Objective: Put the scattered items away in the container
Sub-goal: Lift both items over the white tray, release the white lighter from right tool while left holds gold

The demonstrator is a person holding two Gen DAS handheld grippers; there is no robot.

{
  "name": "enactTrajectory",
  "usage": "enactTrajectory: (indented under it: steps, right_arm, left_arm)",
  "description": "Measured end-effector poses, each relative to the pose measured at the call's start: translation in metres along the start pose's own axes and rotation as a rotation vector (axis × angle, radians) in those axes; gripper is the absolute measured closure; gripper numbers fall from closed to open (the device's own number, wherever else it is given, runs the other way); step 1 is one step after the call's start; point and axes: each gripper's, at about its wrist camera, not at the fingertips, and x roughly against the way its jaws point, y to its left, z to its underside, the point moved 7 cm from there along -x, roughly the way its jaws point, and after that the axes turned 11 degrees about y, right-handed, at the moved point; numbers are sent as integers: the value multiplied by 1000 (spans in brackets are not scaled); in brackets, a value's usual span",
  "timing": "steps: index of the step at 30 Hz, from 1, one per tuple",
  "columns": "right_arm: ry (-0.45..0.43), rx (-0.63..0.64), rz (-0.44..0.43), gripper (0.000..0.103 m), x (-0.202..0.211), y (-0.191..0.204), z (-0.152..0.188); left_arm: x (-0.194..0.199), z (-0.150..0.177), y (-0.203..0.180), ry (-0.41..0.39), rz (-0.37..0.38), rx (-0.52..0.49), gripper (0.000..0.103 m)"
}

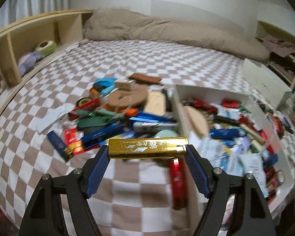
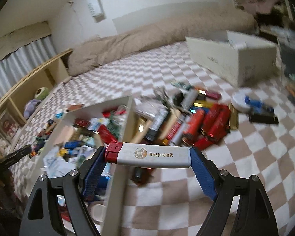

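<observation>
**A:** What's the surface?

**B:** I'm over a bed [image 1: 127, 63] with a brown-and-white checked cover. Rumpled beige duvet [image 1: 167, 31] bunched along the far edge against a white wall. Wooden cubby shelf [image 1: 39, 31] runs down one side, soft toys in it, curtain above. A closed white box [image 2: 232, 59] sits on the cover further back.

**A:** Tongs?

**B:** My left gripper [image 1: 147, 151] is spread wide, pads clamped end to end on a gold lighter [image 1: 147, 147], held crosswise clear of the cover. My right gripper [image 2: 148, 155] is also wide, gripping a white lighter with a red cap [image 2: 153, 155] lengthwise between its pads.

**A:** Container?

**B:** White open container [image 1: 177, 106] stands on the bed, already stuffed with lighters and packets. In the left view it's just right of the gold lighter; in the right view its wall runs under the white one.

**A:** Rest of the clutter?

**B:** Loose pile [image 1: 118, 114] just beside the container's left wall, another heap [image 2: 196, 122] on its other side. One red lighter [image 1: 179, 184] lies alone on the cover near the container.
</observation>
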Motion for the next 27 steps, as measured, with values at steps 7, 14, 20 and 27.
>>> enactTrajectory:
  steps: [7, 14, 20, 27]
  right_arm:
    - [-40, 51, -17, 18, 15, 34, -17]
    - [-26, 59, -73, 18, 9, 66, -30]
    - [12, 86, -91, 18, -4, 91, -43]
    - [116, 75, -109, 18, -45, 105, -43]
  left_arm:
    - [10, -18, -43, -30, 78, -83, 25]
    - [21, -46, -77, -75, 142, -88, 25]
    - [23, -60, -93, -90, 204, -49, 25]
    - [3, -50, -95, -61, 222, -50, 25]
